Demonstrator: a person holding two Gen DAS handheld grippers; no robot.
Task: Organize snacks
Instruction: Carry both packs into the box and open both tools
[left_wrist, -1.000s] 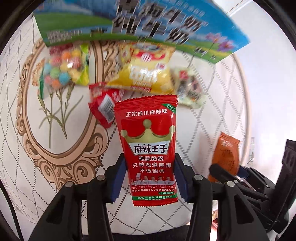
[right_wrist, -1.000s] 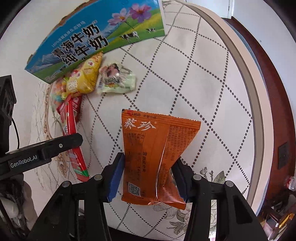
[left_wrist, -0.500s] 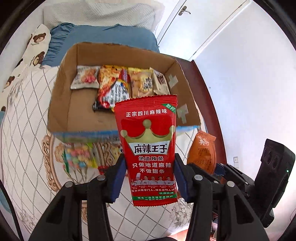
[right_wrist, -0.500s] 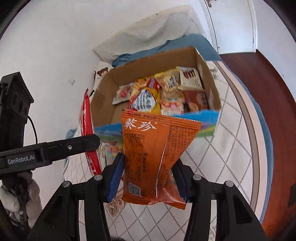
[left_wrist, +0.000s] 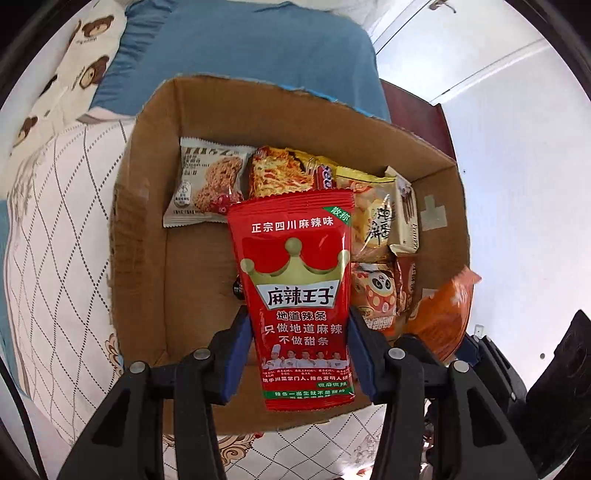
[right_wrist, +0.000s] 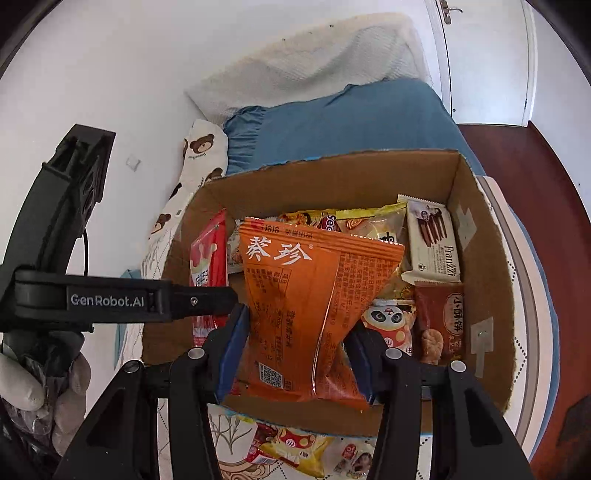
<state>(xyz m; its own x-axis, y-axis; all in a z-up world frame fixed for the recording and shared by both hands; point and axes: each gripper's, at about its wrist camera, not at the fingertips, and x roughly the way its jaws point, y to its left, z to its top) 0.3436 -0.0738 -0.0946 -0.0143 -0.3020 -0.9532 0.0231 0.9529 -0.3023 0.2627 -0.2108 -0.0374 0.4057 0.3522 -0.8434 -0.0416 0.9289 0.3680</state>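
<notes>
My left gripper (left_wrist: 295, 354) is shut on a red spicy-strip packet (left_wrist: 301, 291), held upright above the open cardboard box (left_wrist: 147, 221). My right gripper (right_wrist: 295, 354) is shut on an orange snack packet (right_wrist: 306, 295), also over the box (right_wrist: 491, 295). Each view shows the other packet: the orange packet (left_wrist: 443, 314) at the right of the left wrist view, the red packet (right_wrist: 208, 269) at the left of the right wrist view. Several snack packets (left_wrist: 210, 181) lie along the far and right side of the box floor; its near left floor is bare cardboard.
The box stands on a quilted bedspread (left_wrist: 48, 206) with a blue pillow (right_wrist: 332, 125) and a bear-print pillow (left_wrist: 74, 66) behind it. Loose snacks (right_wrist: 299, 446) lie on the bedspread in front of the box. A gloved hand (right_wrist: 40, 384) holds the left gripper.
Both grippers have moved from above the bedspread and loose snacks to over the open box, still carrying their packets. The box interior now fills both views.
</notes>
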